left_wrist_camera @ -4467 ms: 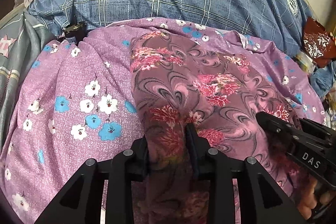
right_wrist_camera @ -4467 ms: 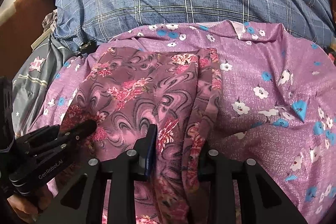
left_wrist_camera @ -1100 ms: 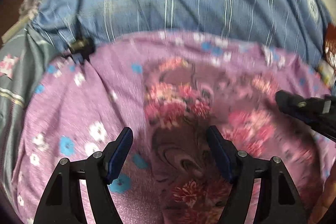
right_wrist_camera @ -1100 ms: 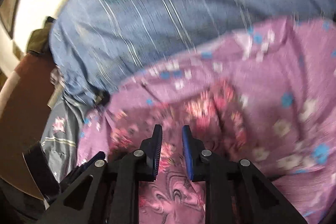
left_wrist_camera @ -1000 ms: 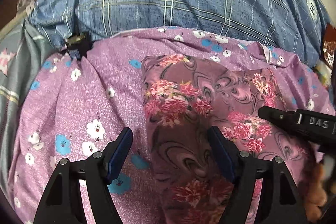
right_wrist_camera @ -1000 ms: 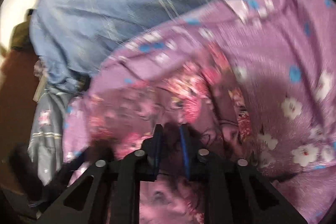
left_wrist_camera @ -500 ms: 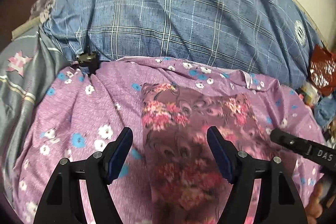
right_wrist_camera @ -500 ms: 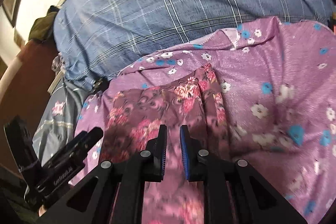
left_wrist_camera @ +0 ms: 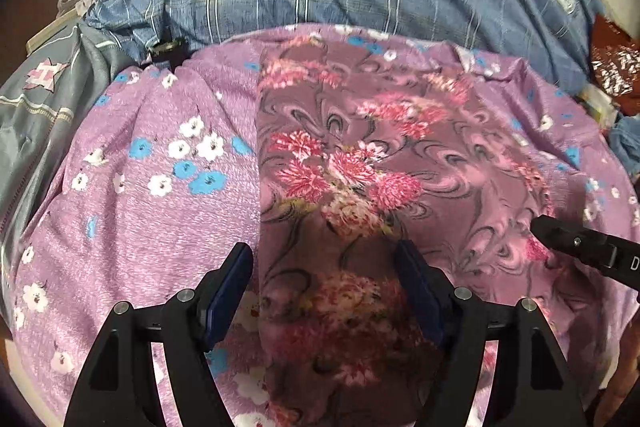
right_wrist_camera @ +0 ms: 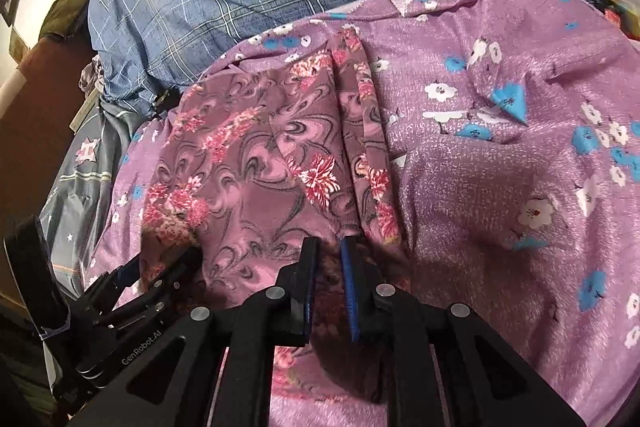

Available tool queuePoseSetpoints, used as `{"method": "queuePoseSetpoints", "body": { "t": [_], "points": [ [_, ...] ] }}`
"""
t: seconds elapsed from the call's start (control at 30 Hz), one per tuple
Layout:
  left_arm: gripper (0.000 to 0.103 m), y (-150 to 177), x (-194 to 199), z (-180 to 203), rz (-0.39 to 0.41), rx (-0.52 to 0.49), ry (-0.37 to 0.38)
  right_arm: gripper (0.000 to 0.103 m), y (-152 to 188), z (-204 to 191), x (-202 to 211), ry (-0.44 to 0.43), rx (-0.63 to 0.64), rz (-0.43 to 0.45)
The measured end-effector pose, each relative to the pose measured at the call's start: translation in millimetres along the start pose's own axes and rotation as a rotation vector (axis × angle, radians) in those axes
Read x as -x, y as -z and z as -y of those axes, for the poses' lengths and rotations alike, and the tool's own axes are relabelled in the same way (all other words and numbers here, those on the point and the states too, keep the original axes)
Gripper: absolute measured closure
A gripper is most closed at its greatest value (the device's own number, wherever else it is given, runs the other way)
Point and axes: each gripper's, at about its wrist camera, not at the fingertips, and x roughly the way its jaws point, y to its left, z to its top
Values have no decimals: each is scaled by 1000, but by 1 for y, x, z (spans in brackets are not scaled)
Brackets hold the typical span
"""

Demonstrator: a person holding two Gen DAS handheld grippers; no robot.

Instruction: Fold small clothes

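We see the left gripper [left_wrist_camera: 324, 267] spread wide and the right gripper [right_wrist_camera: 328, 259] narrowly parted, empty, above soft swirl-patterned floral garment [left_wrist_camera: 360, 167] on fuzzy purple blanket [left_wrist_camera: 160, 219].

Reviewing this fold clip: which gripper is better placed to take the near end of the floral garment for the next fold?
Probably the left gripper: its jaws stand wide, straddling the floral garment near its left edge. The right gripper has only a narrow gap, with nothing gripped.
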Motion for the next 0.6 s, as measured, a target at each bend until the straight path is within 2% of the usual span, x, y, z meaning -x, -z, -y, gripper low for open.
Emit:
{"method": "queuePoseSetpoints", "body": {
  "t": [0.1,0.27,0.33,0.43,0.47,0.53,0.6],
  "points": [
    [30,3,16,-11,30,45,28,87,12,-1,18,-42,3,46],
    [30,13,46,-36,96,121,22,87,17,-15,37,-104,67,126],
    [30,16,43,-40,76,129,3,87,17,-18,29,-107,71,99],
    [28,21,14,-33,-38,76,-51,89,18,-8,-9,-55,14,-34],
    [28,20,10,-32,-47,71,-53,90,19,-6,-17,-43,4,-51],
    [28,16,13,-29,-35,66,-56,89,17,-10,-14,-36,28,-38],
    [31,11,22,-26,16,57,-59,89,17,-16,-6,-18,65,1]
  ]
}}
